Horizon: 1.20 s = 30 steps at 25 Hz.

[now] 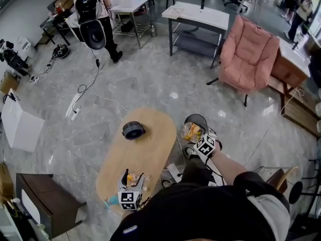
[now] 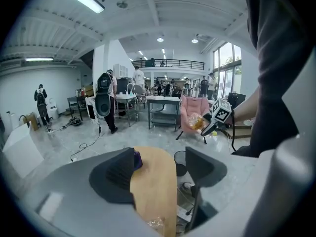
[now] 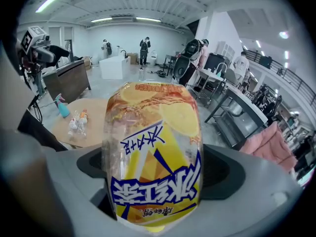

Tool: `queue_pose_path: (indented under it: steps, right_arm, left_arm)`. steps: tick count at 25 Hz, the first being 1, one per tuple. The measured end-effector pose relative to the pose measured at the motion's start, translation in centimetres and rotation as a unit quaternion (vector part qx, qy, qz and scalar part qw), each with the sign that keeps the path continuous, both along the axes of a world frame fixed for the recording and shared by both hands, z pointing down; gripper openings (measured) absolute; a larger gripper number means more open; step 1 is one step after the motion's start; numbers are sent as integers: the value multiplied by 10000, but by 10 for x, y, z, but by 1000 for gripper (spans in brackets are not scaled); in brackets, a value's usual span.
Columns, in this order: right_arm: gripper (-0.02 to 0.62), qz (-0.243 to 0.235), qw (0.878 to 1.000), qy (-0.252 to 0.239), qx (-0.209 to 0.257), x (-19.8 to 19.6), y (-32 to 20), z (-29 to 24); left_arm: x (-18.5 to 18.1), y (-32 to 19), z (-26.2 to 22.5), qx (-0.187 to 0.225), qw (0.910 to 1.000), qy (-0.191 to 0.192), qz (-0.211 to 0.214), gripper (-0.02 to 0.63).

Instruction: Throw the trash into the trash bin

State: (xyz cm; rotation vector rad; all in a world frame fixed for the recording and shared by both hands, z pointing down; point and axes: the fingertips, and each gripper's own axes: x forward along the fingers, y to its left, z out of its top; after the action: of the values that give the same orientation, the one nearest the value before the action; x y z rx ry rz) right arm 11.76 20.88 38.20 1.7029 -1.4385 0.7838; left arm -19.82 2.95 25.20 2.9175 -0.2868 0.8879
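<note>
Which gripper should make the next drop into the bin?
Right. The right gripper is shut on the yellow-labelled bottle, held close by the trash bin. The left gripper is open and empty over the table's near end, farther from the bin.

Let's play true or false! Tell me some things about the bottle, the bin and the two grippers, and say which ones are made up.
1. The right gripper is holding a bottle with a yellow label. True.
2. The left gripper is holding a bottle too. False: its jaws are apart and nothing is between them.
3. The bottle is lying inside the trash bin. False: it is held in the right gripper, up by the bin.
4. A round black thing sits on the wooden table. True.
5. The armchair is blue. False: it is pink.
</note>
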Motion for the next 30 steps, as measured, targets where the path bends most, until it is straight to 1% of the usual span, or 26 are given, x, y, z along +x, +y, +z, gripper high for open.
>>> queue_pose_path:
  steps: [3, 5, 8, 10, 12, 16, 18, 20, 23, 27, 30]
  right_arm:
    - [569, 182, 9998, -64, -32, 32, 13, 20]
    - [569, 292, 9993, -235, -87, 48, 25, 43]
    - [568, 445, 9972, -561, -206, 66, 44, 81]
    - [569, 489, 9960, -671, -333, 94, 52, 107]
    - [569, 509, 9945, -768, -493, 125, 58, 134]
    - [569, 496, 9900, -1019, -840, 161, 70, 192]
    - [569, 445, 9877, -1085, -1033, 172, 71, 222]
    - [569, 381, 9854, -1136, -1208, 181, 68, 255]
    - [569, 325, 9801, -1255, -1505, 189, 58, 306]
    - [569, 130, 9700, -1287, -2057, 190, 48, 378]
    - [569, 7, 9658, -1166, -2317, 198, 43, 422]
  left_arm:
    - [29, -1, -4, 193, 9998, 9, 67, 333]
    - [41, 2, -3, 209, 9997, -125, -19, 333]
    - [51, 14, 13, 32, 9985, -495, -229, 333]
    - [74, 22, 30, -105, 9973, -647, -316, 333]
    - [106, 33, 45, -234, 9966, -716, -320, 333]
    - [163, 62, 68, -444, 9950, -892, -15, 333]
    - [184, 73, 78, -534, 9937, -973, 149, 333]
    - [198, 81, 89, -635, 9924, -1029, 227, 333]
    - [201, 83, 110, -801, 9896, -1185, 150, 333]
    - [182, 83, 135, -1112, 9831, -1440, -192, 333]
    - [169, 87, 159, -1255, 9794, -1562, -248, 333]
